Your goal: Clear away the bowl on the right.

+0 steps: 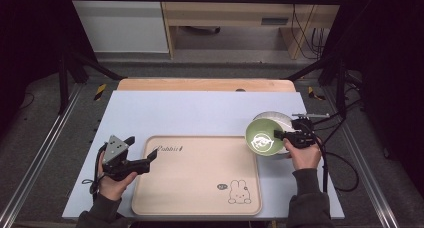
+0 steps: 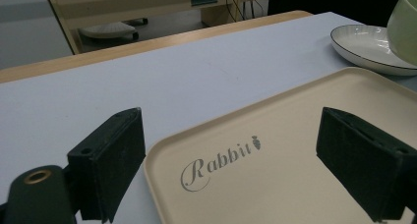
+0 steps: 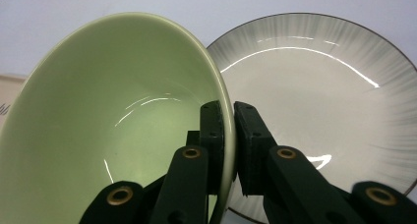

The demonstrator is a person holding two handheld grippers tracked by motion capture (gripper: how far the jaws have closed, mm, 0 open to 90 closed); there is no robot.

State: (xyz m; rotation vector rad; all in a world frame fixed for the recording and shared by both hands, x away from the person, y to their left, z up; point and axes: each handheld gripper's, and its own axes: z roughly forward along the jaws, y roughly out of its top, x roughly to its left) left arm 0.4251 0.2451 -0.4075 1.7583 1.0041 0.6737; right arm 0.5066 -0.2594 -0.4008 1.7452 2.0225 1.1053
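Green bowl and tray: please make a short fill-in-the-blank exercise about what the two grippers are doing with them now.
1. The right gripper is shut on the rim of the ____ bowl.
2. The bowl is tilted above a white ____ with a dark rim.
3. The word printed on the beige tray is ____.
4. The left gripper hangs over the tray's corner with its fingers ____.

Missing words: green; plate; Rabbit; open
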